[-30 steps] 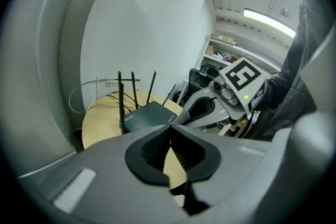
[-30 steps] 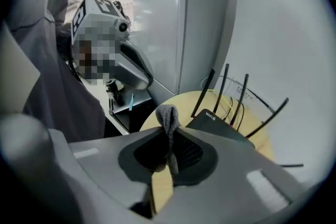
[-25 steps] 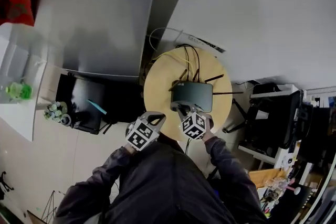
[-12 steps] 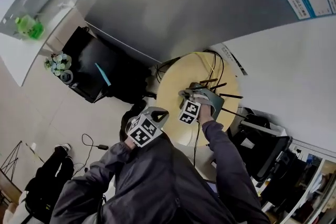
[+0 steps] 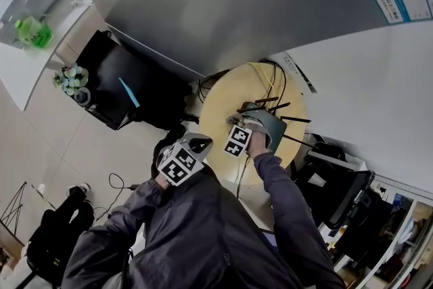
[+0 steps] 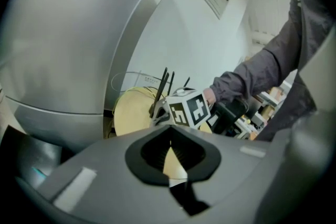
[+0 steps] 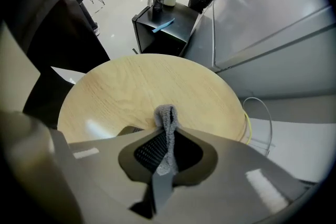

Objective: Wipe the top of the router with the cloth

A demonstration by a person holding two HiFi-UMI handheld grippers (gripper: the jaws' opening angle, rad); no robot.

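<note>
The router (image 5: 272,126) lies on the round wooden table (image 5: 220,112), on the table's right part in the head view, a dark flat box with thin antennas (image 5: 289,120) that stick out from its far and right edges. At the far left stands a low black cabinet (image 5: 111,84), which has no part in the task. Next comes the left gripper (image 5: 197,141), held close to the person's body at the near left edge of the table; its jaws are together and nothing is between them (only a strip of the table shows through the gap of the pads). To its right, the right gripper (image 5: 245,124) has its jaws pressed on a grey cloth (image 7: 167,117), and a fold of the cloth stands out past the tips, over the table. This gripper is at the router's near left edge, so the top of the router lies just beyond its tips and to the right. The long axis of the router seems to run from upper left to lower right in the head view. I judge that the wipe should go along this axis, away from the person, and the right gripper is clearly the nearer one; the left is well apart from the router.
</note>
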